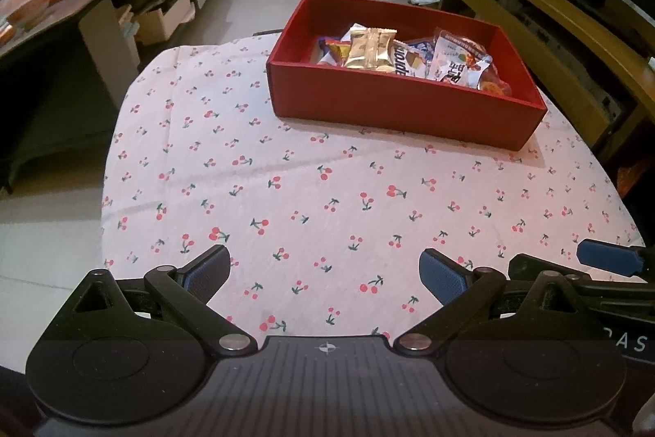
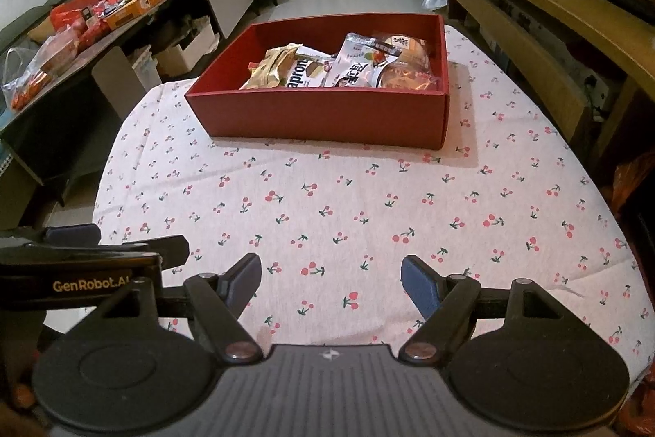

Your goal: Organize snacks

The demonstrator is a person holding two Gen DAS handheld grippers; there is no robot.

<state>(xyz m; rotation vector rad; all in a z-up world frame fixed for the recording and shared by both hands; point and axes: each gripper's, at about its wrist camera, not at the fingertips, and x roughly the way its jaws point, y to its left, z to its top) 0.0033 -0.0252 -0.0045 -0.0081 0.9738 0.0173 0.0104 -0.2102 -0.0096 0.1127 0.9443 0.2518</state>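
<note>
Clearly the sorting looks close to finished, or paused between items; the table with its cherry-print tablecloth lies bare of loose snacks in both views, so the next move seems to call either for fetching more packets from elsewhere or for tidying what is already boxed, and nothing on the cloth itself is waiting to be picked up. At the far side of the cloth sits the red box, an open rectangular tray with upright walls, resting flat and well apart from both grippers; all the snacks in sight on this table are inside it, gathered toward its right half, while its left part shows bare red floor. Among them a gold foil packet lies on top of the heap near the middle; a white packet with red print leans beside it to the right; a round pastry in clear wrap shows at the far right corner in the right wrist view. Nearer the cameras, the left gripper hovers over the near cloth with its blue-padded fingers spread wide and nothing between them; the right gripper does likewise, jaws well apart and empty, just beside its partner.
</note>
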